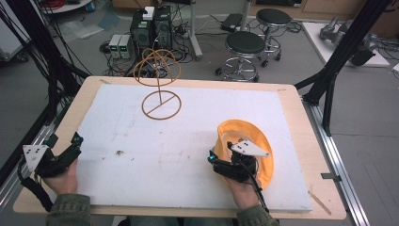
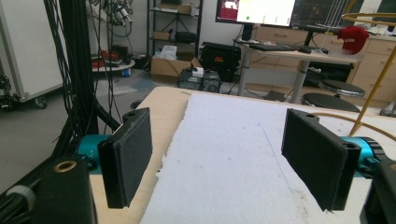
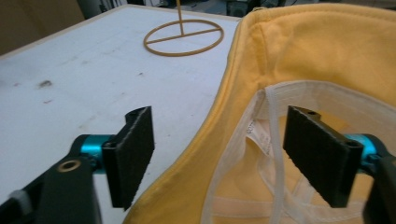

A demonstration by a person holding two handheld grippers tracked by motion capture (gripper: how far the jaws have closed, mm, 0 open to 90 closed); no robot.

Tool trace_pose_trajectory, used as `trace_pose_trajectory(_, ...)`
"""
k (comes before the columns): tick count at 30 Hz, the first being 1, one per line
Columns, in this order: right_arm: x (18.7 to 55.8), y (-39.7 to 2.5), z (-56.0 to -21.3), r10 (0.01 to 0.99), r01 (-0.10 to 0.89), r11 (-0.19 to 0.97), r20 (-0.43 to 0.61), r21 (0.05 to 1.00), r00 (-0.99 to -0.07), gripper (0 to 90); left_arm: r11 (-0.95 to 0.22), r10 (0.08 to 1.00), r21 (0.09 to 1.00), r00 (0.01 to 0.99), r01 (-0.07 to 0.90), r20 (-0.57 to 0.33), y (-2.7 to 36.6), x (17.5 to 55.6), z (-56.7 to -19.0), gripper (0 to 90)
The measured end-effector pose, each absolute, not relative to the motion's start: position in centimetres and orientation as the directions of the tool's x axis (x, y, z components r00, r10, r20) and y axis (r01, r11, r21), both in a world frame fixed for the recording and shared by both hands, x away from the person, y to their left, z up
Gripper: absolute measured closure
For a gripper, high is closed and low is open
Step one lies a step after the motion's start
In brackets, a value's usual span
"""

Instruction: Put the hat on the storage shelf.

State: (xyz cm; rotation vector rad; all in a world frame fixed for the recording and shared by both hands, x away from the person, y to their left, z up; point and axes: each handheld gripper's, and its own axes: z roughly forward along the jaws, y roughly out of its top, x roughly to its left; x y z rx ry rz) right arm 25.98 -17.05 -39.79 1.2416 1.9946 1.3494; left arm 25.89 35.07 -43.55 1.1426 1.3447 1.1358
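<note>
A yellow cap (image 1: 237,129) lies upside down on the white foam mat (image 1: 179,146), near the right front. My right gripper (image 1: 221,151) is open at the cap's near left rim. In the right gripper view the gripper (image 3: 219,135) straddles that rim: the left jaw is outside over the mat, the right jaw is over the cap's (image 3: 317,56) pale inner band. A tan wire hat stand (image 1: 159,75) rises from its ring base (image 1: 161,104) at the far middle. My left gripper (image 1: 65,140) rests open and empty at the table's left edge, and its own view shows the gripper (image 2: 217,140) over bare mat.
The mat covers most of a wooden table (image 1: 301,122). Black frame struts (image 1: 336,61) stand at the right, cables hang at the left. Two stools (image 1: 244,44) and computer boxes (image 1: 150,28) are on the floor beyond. A red cap (image 2: 353,37) sits on a far desk.
</note>
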Motion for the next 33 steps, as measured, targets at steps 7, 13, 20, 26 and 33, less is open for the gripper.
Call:
trace_pose_trajectory(7,26.10,-17.16,-39.77,0.845,0.459,0.113,0.158,0.881,-0.512,45.1,0.115,0.992,0.992,-0.052,0.053,-0.113,35.02,25.89,-43.56,24.9)
trace_pose_trajectory(13,25.95,-17.23,-39.55,0.844,0.471,0.092,0.183,0.877,-0.505,65.6,0.113,0.993,0.992,-0.047,0.051,-0.110,34.99,25.87,-43.55,24.9)
trace_pose_trajectory(20,25.92,-17.60,-39.43,0.850,0.470,0.069,0.194,0.880,-0.489,80.0,0.112,0.993,0.992,-0.046,0.050,-0.110,34.97,25.86,-43.54,24.9)
trace_pose_trajectory(26,25.68,-17.73,-39.32,0.854,0.442,0.068,0.177,0.894,-0.490,86.5,0.109,0.993,0.993,-0.044,0.054,-0.106,34.93,25.94,-43.61,24.9)
trace_pose_trajectory(33,25.60,-17.78,-39.25,0.852,0.439,0.062,0.181,0.896,-0.491,87.0,0.110,0.993,0.992,-0.046,0.053,-0.108,34.94,25.90,-43.59,24.9)
